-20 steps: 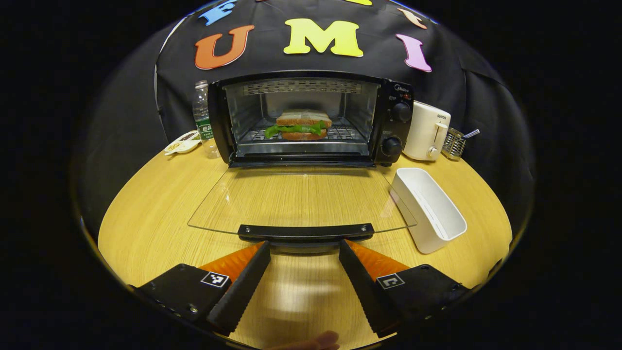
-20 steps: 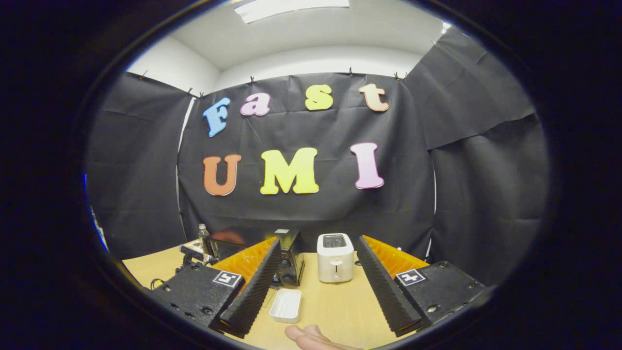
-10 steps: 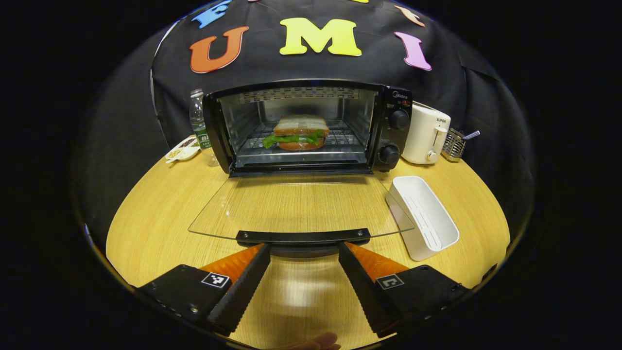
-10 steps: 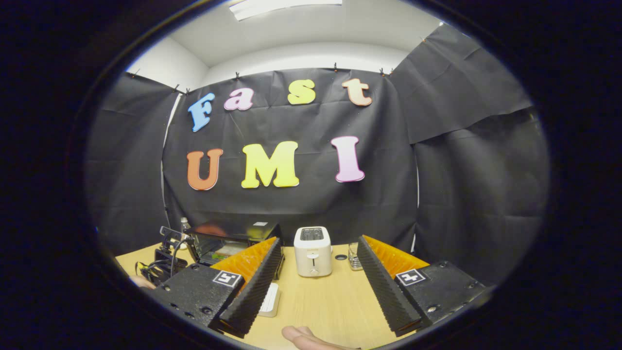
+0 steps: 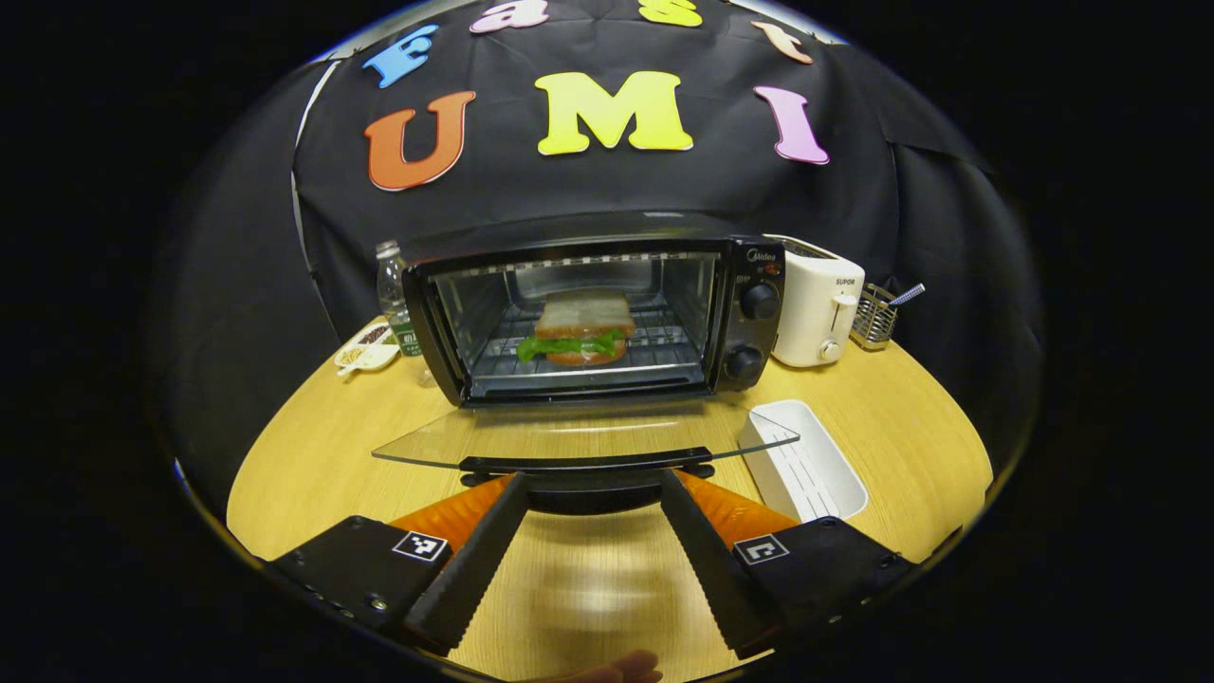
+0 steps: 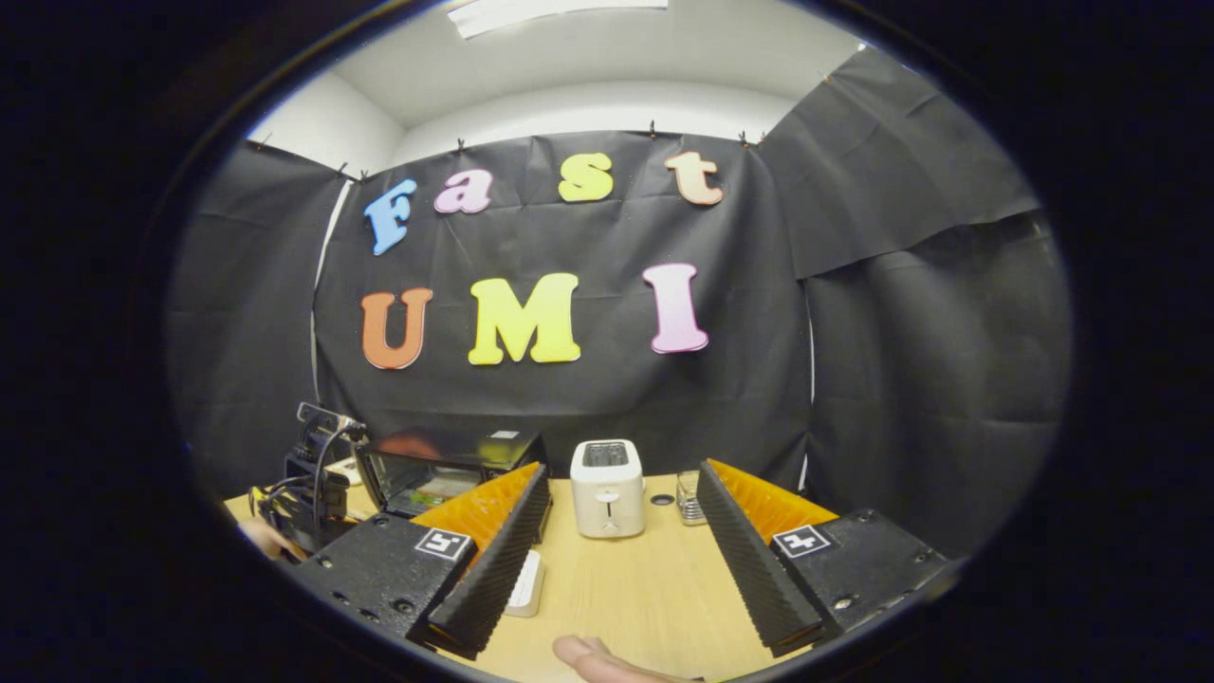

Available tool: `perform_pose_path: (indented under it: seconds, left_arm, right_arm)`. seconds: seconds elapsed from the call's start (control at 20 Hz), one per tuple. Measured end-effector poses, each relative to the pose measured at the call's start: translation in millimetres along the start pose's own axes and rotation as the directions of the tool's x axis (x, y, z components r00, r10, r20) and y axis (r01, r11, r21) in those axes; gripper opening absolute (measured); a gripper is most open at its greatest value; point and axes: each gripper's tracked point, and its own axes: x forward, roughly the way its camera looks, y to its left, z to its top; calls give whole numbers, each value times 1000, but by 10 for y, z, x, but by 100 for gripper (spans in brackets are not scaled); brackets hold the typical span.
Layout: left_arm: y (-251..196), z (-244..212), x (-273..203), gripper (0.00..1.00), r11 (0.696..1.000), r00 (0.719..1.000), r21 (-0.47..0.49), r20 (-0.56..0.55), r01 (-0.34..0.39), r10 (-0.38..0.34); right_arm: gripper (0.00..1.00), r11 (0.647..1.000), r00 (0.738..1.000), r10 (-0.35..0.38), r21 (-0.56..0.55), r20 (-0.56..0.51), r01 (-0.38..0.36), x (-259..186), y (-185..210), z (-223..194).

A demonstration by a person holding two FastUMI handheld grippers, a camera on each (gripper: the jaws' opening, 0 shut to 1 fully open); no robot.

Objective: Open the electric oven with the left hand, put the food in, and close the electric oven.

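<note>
The black electric oven [image 5: 749,327] stands at the back of the round wooden table [image 5: 313,455]. A sandwich with green lettuce [image 5: 576,329] lies on its rack. Its glass door [image 5: 569,439] hangs open toward me, seen almost edge-on. My left gripper [image 5: 590,489] is open, with the door's black handle [image 5: 588,465] just above and between its fingertips. My right gripper [image 6: 623,474] is open and empty, held high over the table's right side, facing the white toaster [image 6: 607,489]. The right gripper view has the oven [image 6: 446,460] at left.
An empty white tray [image 5: 806,465] lies right of the door. The toaster [image 5: 816,304] and a wire holder [image 5: 874,318] stand right of the oven. A water bottle [image 5: 391,285] and a small dish [image 5: 365,349] are on its left. A fingertip [image 6: 597,659] shows at the bottom edge.
The left gripper has tipped upward at the handle, and the door's front edge has come up from lying flat. The right gripper swung a little to the right, then held still.
</note>
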Motion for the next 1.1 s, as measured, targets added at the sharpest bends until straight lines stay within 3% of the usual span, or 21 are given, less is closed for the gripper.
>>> perform_pose_path:
  seconds: [0.05,0.15,0.2,0.25,0.4,0.45,0.5,0.75,0.85,1.05,1.1]
  left_arm:
    - [6,85,10,94,1000,1000,1,20,-11,11]
    - [6,252,12,96,1000,998,3,60,-30,29]
    - [-2,353,20,98,999,996,7,84,-37,37]
    - [5,437,50,97,999,993,12,106,-44,43]
    - [46,698,118,97,999,985,17,166,-51,47]
    - [70,782,136,98,999,982,15,184,-48,45]
    - [85,869,175,97,999,978,8,204,-44,41]
    - [212,1036,289,95,997,978,26,201,-69,63]
    - [276,1037,129,95,996,977,29,199,-89,81]
    - [118,1199,-447,95,1000,962,10,273,-28,25]
    - [125,1215,-608,95,1000,955,7,295,-26,22]
  right_arm:
    - [100,1000,1000,-3,1,0,3,-9,-2,-1]
    - [100,1000,1000,-7,1,-6,7,-17,12,-14]
    - [90,1000,1000,-3,-6,-11,3,-26,27,-36]
    - [100,1000,1000,1,-13,-15,-1,-43,35,-46]
    - [100,999,999,-42,-12,-18,42,-54,-87,-27]
    - [89,998,998,-58,-10,-22,57,-79,-130,-34]
    - [100,998,997,-68,-7,-27,68,-111,-137,-35]
    - [100,995,996,-91,-32,-21,91,-267,-189,42]
    - [100,995,995,-100,-31,-15,99,-355,-175,80]
    - [100,997,997,-74,-25,23,74,-576,-54,167]
    - [90,997,997,-72,-23,30,73,-629,-34,181]
